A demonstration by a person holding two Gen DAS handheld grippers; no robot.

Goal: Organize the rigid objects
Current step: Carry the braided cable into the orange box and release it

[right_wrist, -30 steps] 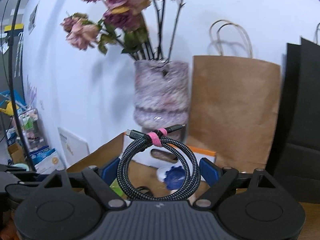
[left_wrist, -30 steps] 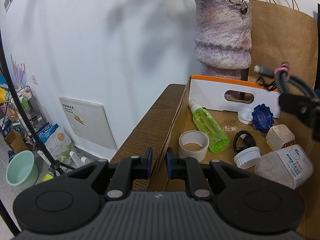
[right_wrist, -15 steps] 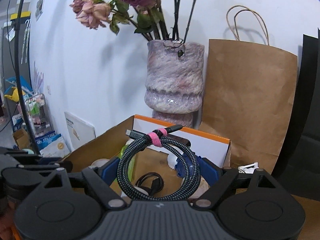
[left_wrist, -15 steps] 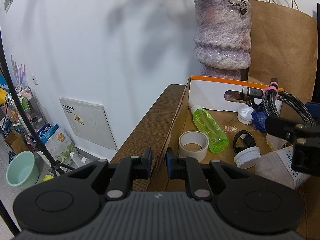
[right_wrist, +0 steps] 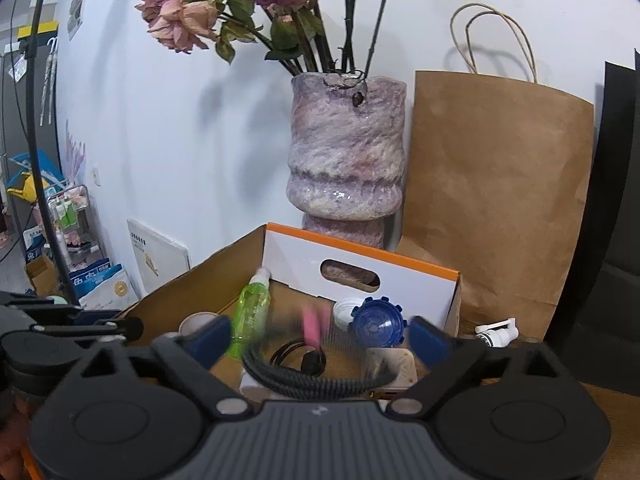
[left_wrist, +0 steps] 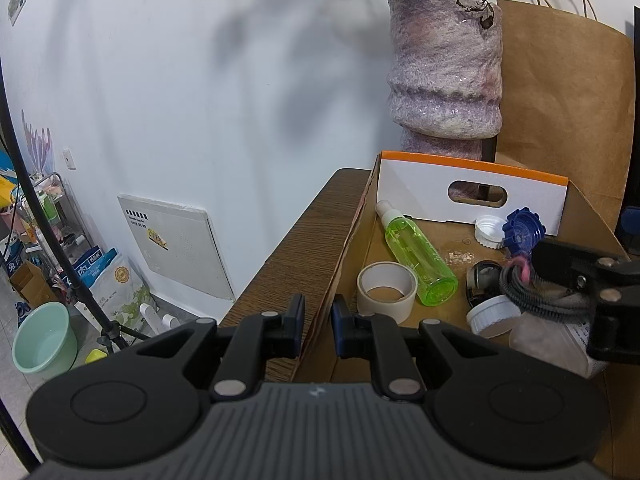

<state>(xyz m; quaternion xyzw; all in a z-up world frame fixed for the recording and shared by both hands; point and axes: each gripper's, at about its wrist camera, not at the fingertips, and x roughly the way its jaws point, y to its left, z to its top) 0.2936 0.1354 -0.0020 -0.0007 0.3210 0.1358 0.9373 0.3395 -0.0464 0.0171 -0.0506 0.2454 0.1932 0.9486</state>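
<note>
A coiled braided cable with a pink tie (right_wrist: 316, 376) drops, blurred, from between my right gripper's (right_wrist: 320, 338) wide-open jaws into the cardboard box (right_wrist: 192, 292); it also shows in the left wrist view (left_wrist: 528, 300). In the box lie a green spray bottle (left_wrist: 416, 256), a tape roll (left_wrist: 386, 289), a blue cap (left_wrist: 522, 234), white caps (left_wrist: 490, 230) and a translucent jar (left_wrist: 556, 344). My left gripper (left_wrist: 318, 318) is shut on the box's left wall (left_wrist: 328, 288).
A purple vase (right_wrist: 346, 152) with dried roses and a brown paper bag (right_wrist: 496, 192) stand behind the box. A white pump top (right_wrist: 496, 330) lies on the wooden table (left_wrist: 300, 248), right of the box. The table edge drops to the floor at left.
My right gripper moved down over the box and opened, letting go of the cable coil, which falls inside. The left gripper has not moved.
</note>
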